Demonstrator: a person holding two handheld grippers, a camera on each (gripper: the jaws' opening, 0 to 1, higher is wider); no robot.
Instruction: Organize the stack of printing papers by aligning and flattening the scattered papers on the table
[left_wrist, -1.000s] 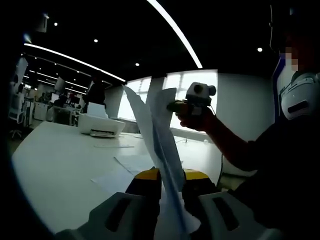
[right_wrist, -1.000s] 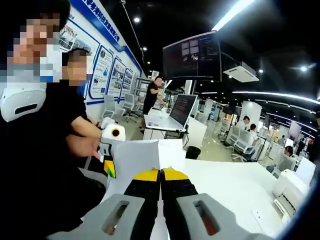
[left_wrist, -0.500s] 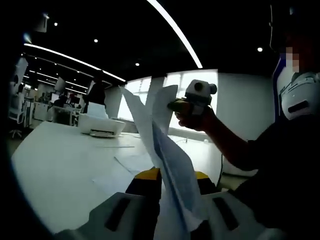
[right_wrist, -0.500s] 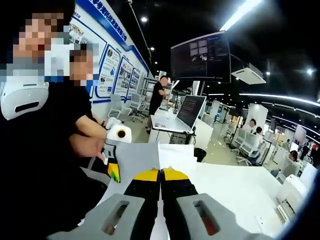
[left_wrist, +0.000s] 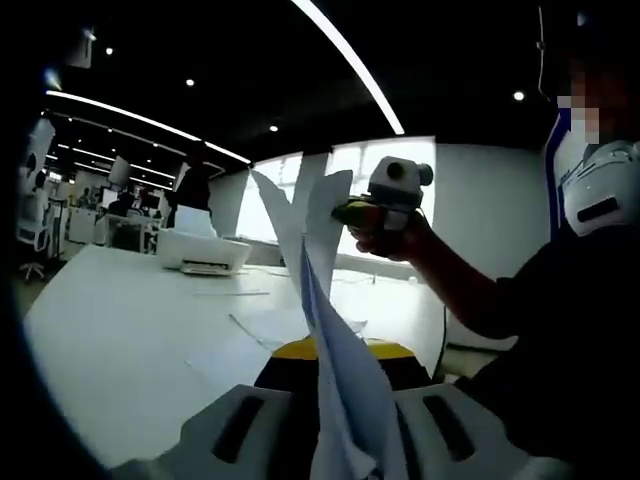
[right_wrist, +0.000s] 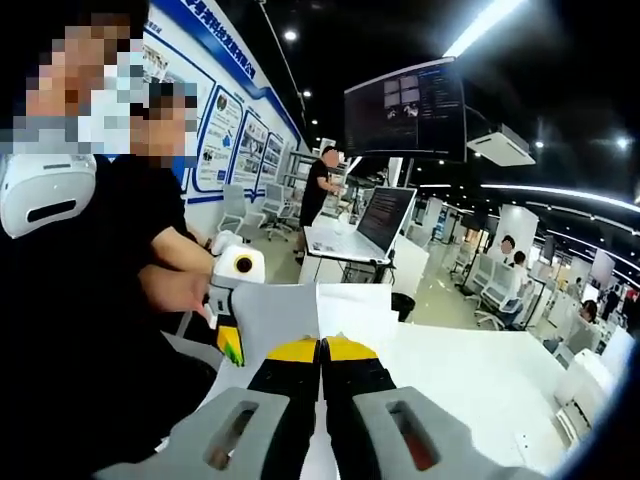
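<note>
The left gripper (left_wrist: 335, 350) and the right gripper (right_wrist: 322, 347) were each clamped on the upright stack of papers (left_wrist: 320, 290), which was held raised above the white table (left_wrist: 120, 320), where further loose sheets (left_wrist: 265, 325) lay flat near a printer (left_wrist: 203, 250).
</note>
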